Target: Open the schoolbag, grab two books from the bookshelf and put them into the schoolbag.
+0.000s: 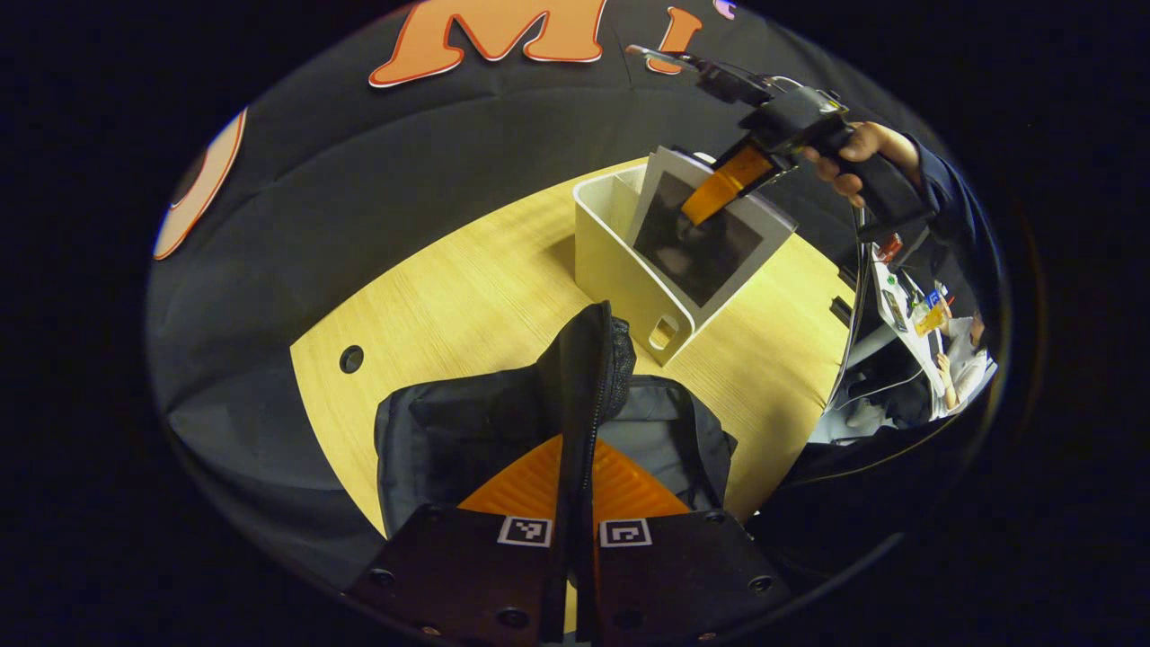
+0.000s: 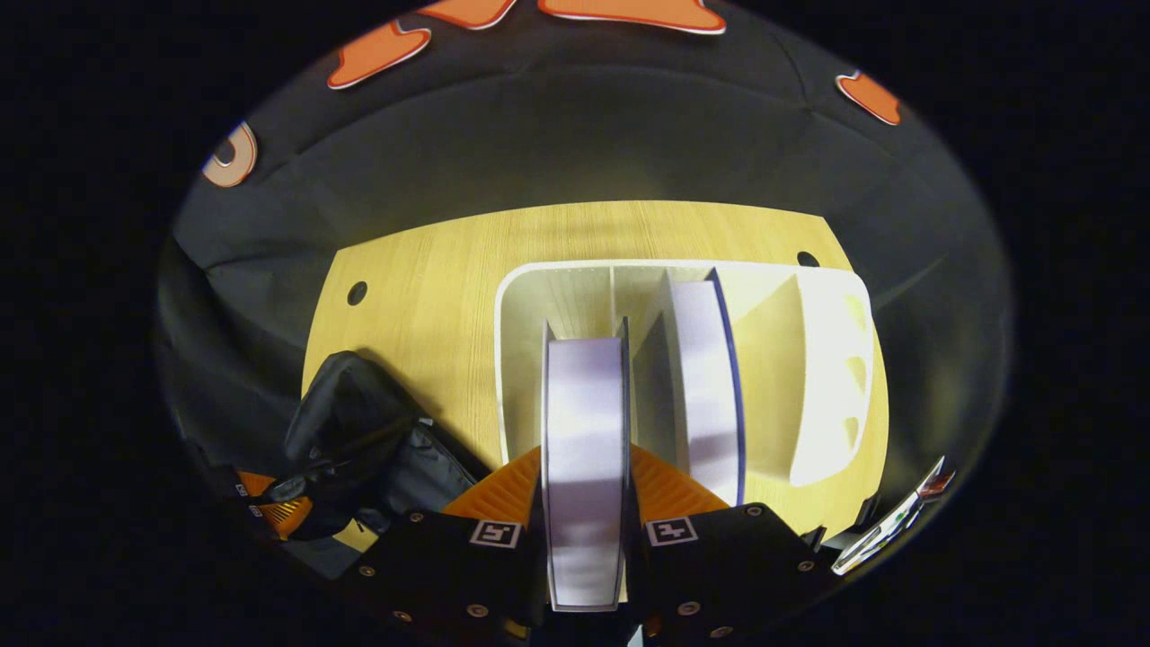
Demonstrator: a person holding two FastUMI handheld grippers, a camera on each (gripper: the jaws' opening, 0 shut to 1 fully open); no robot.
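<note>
Right now my left gripper [image 1: 575, 526] pinches the black fabric schoolbag's flap [image 1: 584, 377] upright on the pale wooden table [image 1: 449, 296], while my right gripper [image 2: 584, 530] clamps a white-paged book [image 2: 584, 431] in the white plastic bookshelf [image 2: 827, 359]. Next I'd lift it clear and carry it bagward.

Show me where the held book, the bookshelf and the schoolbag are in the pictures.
held book [image 2: 584, 449]: right gripper view, on its page edge.
bookshelf [image 1: 620, 270]: left gripper view, on its front wall.
schoolbag [image 1: 449, 431]: left gripper view, on its dark body.
</note>
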